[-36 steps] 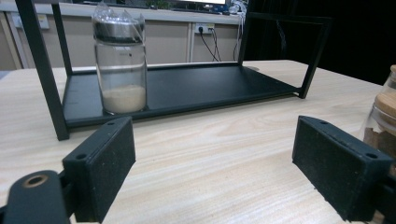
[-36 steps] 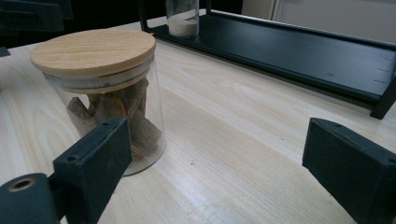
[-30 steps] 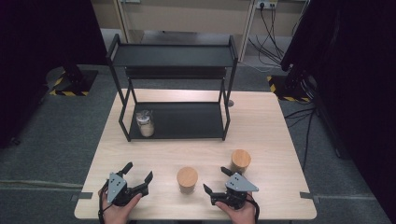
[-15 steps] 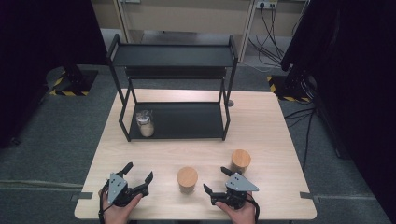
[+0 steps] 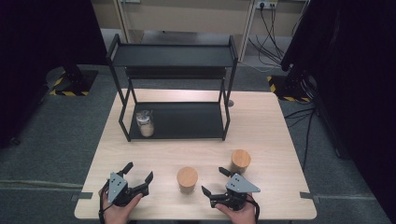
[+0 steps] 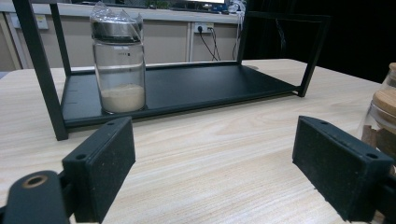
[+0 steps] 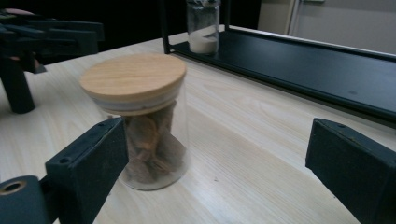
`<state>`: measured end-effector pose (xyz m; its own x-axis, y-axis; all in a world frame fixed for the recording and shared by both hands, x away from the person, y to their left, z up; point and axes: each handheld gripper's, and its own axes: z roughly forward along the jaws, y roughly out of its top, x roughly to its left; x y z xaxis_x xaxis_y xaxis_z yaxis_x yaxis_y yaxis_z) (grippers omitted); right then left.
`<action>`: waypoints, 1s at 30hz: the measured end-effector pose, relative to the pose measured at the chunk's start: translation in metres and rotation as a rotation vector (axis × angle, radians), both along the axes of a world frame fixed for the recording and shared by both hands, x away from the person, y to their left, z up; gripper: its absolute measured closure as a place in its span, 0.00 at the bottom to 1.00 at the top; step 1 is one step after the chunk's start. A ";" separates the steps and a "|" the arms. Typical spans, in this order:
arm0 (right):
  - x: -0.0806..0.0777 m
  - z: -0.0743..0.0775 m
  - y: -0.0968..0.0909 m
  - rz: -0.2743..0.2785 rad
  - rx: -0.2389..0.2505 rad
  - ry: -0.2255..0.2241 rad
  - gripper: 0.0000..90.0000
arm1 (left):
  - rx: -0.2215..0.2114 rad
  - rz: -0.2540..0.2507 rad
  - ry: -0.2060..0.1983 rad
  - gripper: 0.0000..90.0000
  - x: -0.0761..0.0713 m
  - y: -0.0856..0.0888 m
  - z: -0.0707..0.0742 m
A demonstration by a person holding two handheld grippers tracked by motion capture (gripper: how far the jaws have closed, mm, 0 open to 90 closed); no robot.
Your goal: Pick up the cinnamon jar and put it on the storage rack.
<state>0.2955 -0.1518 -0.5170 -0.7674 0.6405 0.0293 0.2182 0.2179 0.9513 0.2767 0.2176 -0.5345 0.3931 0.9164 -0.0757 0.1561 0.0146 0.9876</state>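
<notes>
Two glass jars with wooden lids stand on the table near its front: one (image 5: pixel 187 179) in the middle, the other (image 5: pixel 240 161) to its right. My left gripper (image 5: pixel 138 171) rests open at the front left, nothing between its jaws (image 6: pixel 215 172). Open too is my right gripper (image 5: pixel 214 181), at the front right; its jaws have just been opening. In the right gripper view (image 7: pixel 219 177) the middle jar (image 7: pixel 140 116), holding brown pieces, stands just beyond the left jaw, untouched. A glass jar of pale powder (image 5: pixel 144 123) (image 6: pixel 119 65) sits on the rack's lower shelf.
A black two-tier metal rack (image 5: pixel 173 56) stands at the middle back of the wooden table (image 5: pixel 266 121); its lower shelf (image 6: pixel 196 86) is bare right of the powder jar. Dark curtains hang at both sides, and cables lie on the floor behind.
</notes>
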 end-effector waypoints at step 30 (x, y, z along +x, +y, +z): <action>0.016 0.003 0.056 0.180 -0.044 0.011 0.14 | -0.002 -0.004 0.001 0.14 0.000 0.000 0.000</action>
<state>0.3110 -0.0957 -0.5138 -0.8693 0.4941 0.0137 0.1828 0.2957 0.9376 0.2771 0.2175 -0.5345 0.3968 0.9146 -0.0776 0.1573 0.0155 0.9874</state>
